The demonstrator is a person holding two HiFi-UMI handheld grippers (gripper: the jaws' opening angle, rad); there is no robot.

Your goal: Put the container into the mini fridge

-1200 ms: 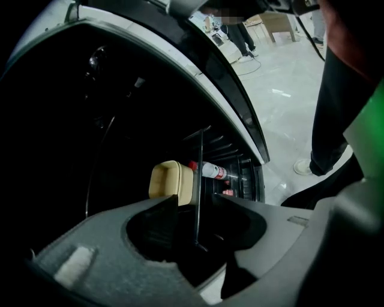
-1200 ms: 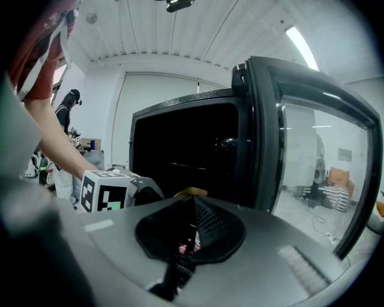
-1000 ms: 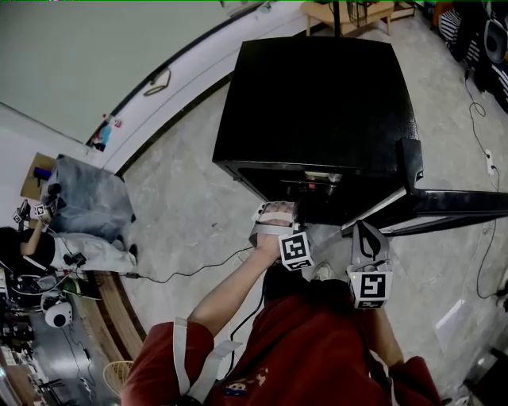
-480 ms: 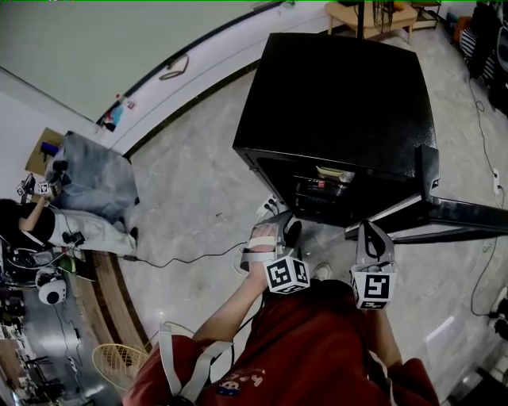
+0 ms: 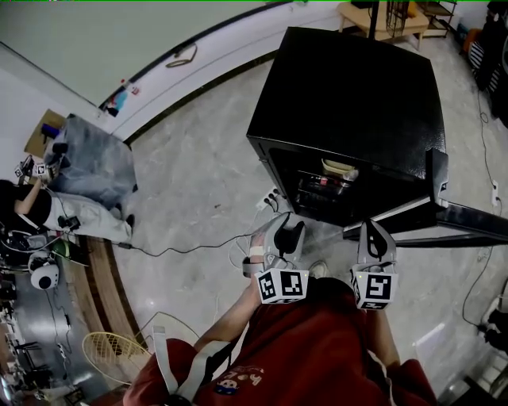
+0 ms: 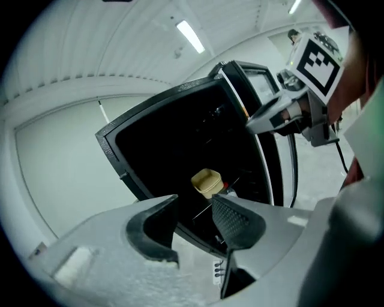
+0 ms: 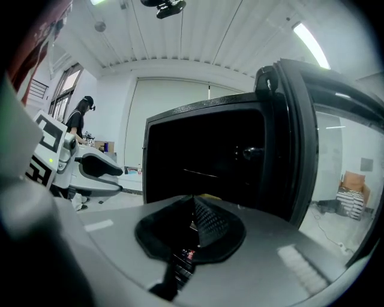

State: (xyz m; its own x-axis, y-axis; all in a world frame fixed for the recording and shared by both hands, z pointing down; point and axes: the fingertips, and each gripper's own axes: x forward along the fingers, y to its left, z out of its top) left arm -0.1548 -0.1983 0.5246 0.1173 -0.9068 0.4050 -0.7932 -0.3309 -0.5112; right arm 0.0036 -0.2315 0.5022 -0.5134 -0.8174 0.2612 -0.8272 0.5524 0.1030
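The black mini fridge (image 5: pixel 349 103) stands on the floor with its door (image 5: pixel 444 214) swung open to the right. A beige container (image 5: pixel 339 168) sits on a shelf inside it, and the left gripper view shows the container (image 6: pixel 207 181) beyond the jaws. My left gripper (image 5: pixel 287 230) hovers in front of the opening, open and empty, apart from the container. My right gripper (image 5: pixel 371 231) is beside it near the door's lower edge, shut on nothing. In the right gripper view the shut right gripper (image 7: pixel 195 211) faces the dark fridge interior (image 7: pixel 204 162).
A white power strip (image 5: pixel 270 200) and a cable lie on the floor left of the fridge. Farther left are a grey bag (image 5: pixel 91 178), a wicker basket (image 5: pixel 119 353) and a seated person (image 5: pixel 24 210). A wooden table (image 5: pixel 381 16) stands behind the fridge.
My left gripper has drawn back from the fridge opening toward my body. The right gripper has stayed in place by the door.
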